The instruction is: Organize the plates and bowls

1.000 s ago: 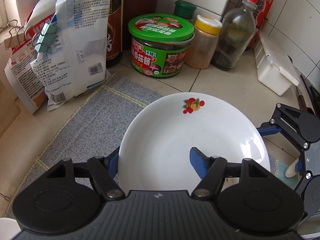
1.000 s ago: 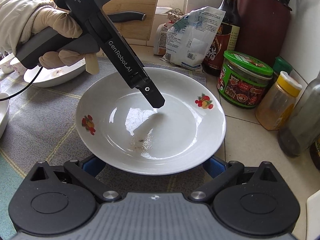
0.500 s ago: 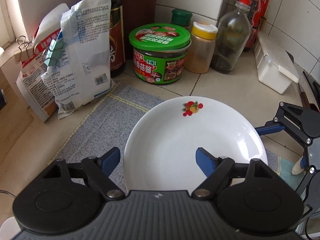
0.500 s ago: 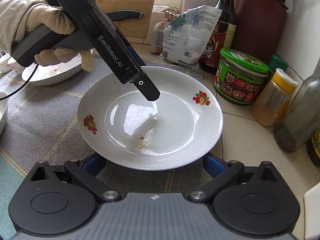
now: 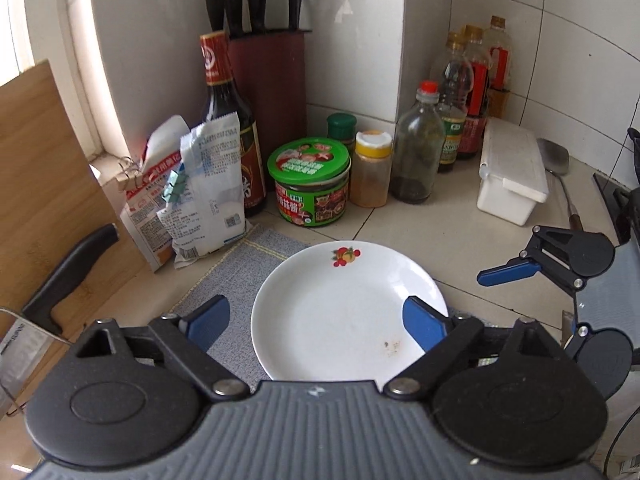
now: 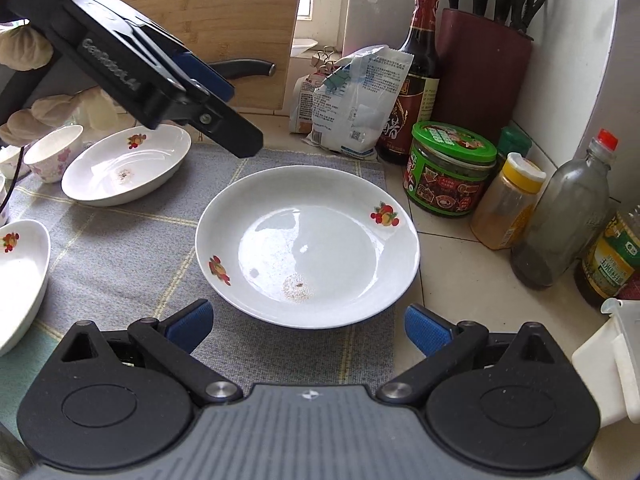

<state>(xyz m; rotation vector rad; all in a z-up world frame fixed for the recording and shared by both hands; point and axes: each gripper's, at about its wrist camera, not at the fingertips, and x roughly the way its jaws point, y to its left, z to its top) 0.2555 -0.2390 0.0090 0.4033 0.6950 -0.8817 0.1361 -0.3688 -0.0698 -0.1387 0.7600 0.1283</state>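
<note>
A white plate (image 5: 340, 304) with small fruit prints lies on the grey mat (image 6: 120, 256), free of both grippers. My left gripper (image 5: 316, 322) hovers above its near rim. Its jaws are opening, and the pads touch nothing. In the right wrist view, the left gripper's fingers (image 6: 236, 136) hang high at the upper left, held by a gloved hand (image 6: 24, 48). My right gripper (image 6: 308, 324) stands open just short of the plate (image 6: 308, 244), one pad on either side of its near edge. A white oval dish (image 6: 128, 164), a flowered cup (image 6: 52, 156) and another white bowl (image 6: 20, 272) sit further left on the mat.
Behind the plate stand a green-lidded jar (image 5: 310, 184), a yellow-capped spice jar (image 5: 372, 168), glass bottles (image 5: 416, 148), a soy sauce bottle (image 5: 224, 120), clipped bags (image 5: 200, 188) and a knife block (image 5: 272, 80). A white box (image 5: 512, 172) sits right; a cutting board (image 5: 36, 184) and a cleaver (image 5: 68, 276) lie left.
My left gripper has let go of the plate's rim, spread its jaws and lifted up and back. The plate now rests on the mat. My right gripper has drawn back slightly.
</note>
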